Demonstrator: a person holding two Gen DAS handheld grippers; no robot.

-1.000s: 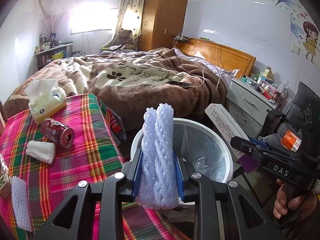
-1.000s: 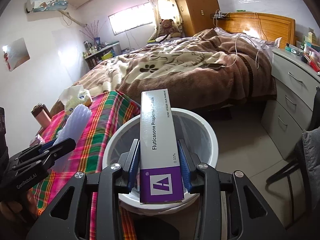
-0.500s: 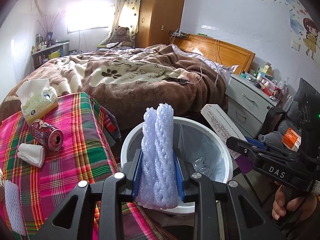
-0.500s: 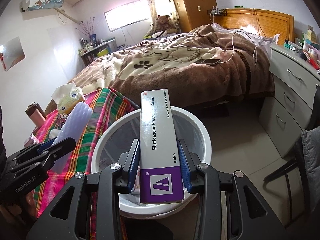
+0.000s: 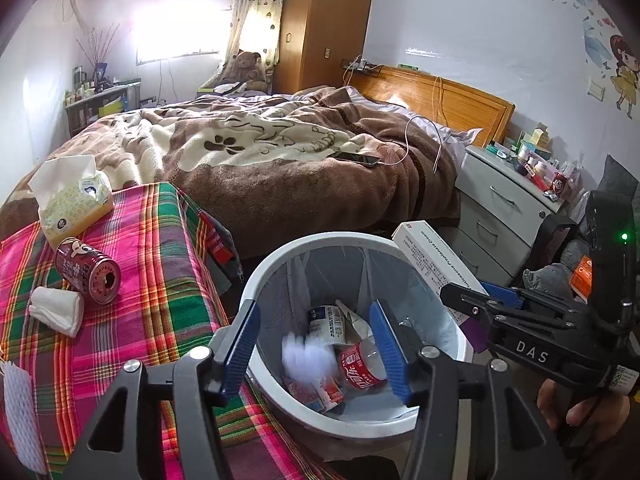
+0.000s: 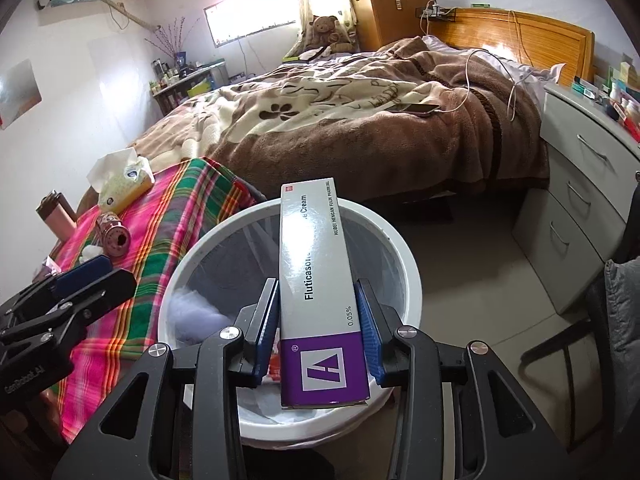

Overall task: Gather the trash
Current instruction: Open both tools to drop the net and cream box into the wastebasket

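Note:
My left gripper (image 5: 314, 312) hangs over the white trash bin (image 5: 260, 280), its jaws opening and nothing between the blue pads. Below them a white foam net (image 5: 308, 360), blurred, drops among the bottles and wrappers in the bin; the right wrist view shows the foam net (image 6: 192, 308) against the bin's left wall. My right gripper (image 6: 316, 284) is shut on a long white and purple cream box (image 6: 316, 248), held upright above the bin's rim (image 6: 408, 264). On the plaid table (image 5: 152, 280) lie a red can (image 5: 88, 270) and a crumpled tissue (image 5: 56, 310).
A tissue box (image 5: 74, 200) stands at the table's far corner, and another foam net (image 5: 20, 412) lies at its near left edge. A bed with a brown blanket (image 5: 280, 160) fills the room behind the bin. A grey drawer unit (image 5: 500, 208) stands to the right.
My left gripper's jaws have spread apart and let go of the foam net, which has fallen into the bin. The right gripper keeps its hold on the cream box.

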